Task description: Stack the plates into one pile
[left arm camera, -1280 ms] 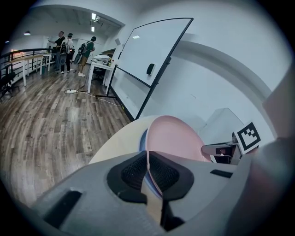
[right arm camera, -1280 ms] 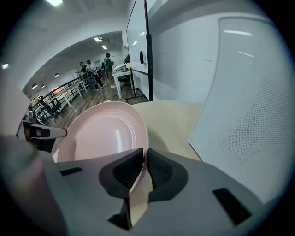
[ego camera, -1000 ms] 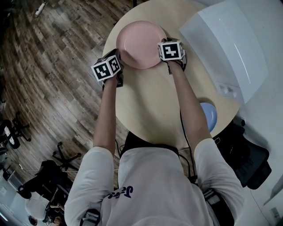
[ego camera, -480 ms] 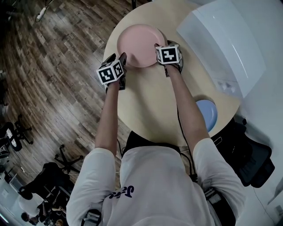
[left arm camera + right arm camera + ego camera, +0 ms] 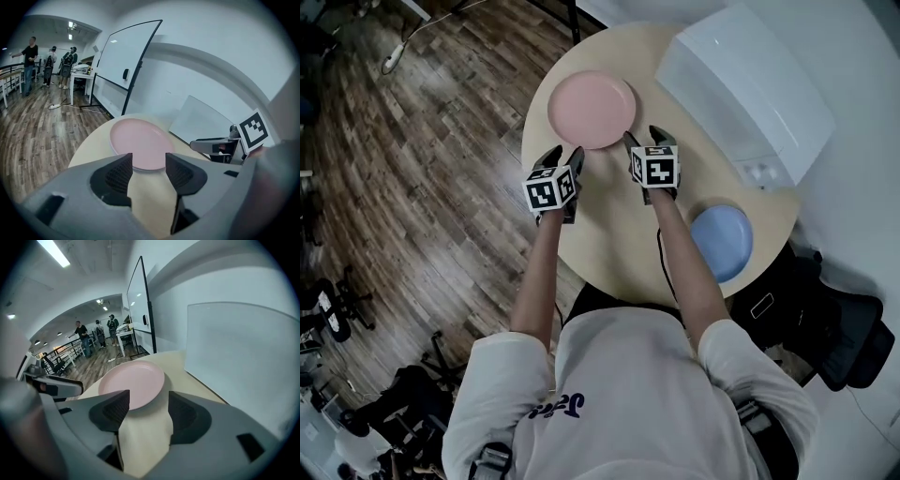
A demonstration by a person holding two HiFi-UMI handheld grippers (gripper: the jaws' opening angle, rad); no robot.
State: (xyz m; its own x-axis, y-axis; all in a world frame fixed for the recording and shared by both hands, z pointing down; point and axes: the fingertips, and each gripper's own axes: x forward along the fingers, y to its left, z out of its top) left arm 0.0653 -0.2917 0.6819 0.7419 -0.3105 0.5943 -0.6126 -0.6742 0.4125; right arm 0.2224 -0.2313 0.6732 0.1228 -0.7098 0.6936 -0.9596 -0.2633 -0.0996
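A pink plate [image 5: 592, 110] lies flat on the far part of the round beige table [image 5: 609, 234]. A blue plate [image 5: 722, 241] lies apart from it at the near right edge. My left gripper [image 5: 563, 157] and right gripper [image 5: 645, 139] hover just short of the pink plate's near rim, side by side. Both have just been opening and now stand open with nothing between their jaws. The left gripper view shows the pink plate [image 5: 140, 147] beyond the left gripper [image 5: 147, 166]. In the right gripper view the pink plate [image 5: 133, 383] lies ahead of the right gripper [image 5: 148, 406].
A large white box [image 5: 741, 89] takes up the table's far right, close to the pink plate. Wooden floor [image 5: 412, 187] surrounds the table on the left. A dark bag [image 5: 825, 328] sits below the table's right edge. Several people stand far off in the room.
Both grippers let go of the pink plate's left and right edges, opened, and drew back toward me. The plate stays on the table. The blue plate shows more fully.
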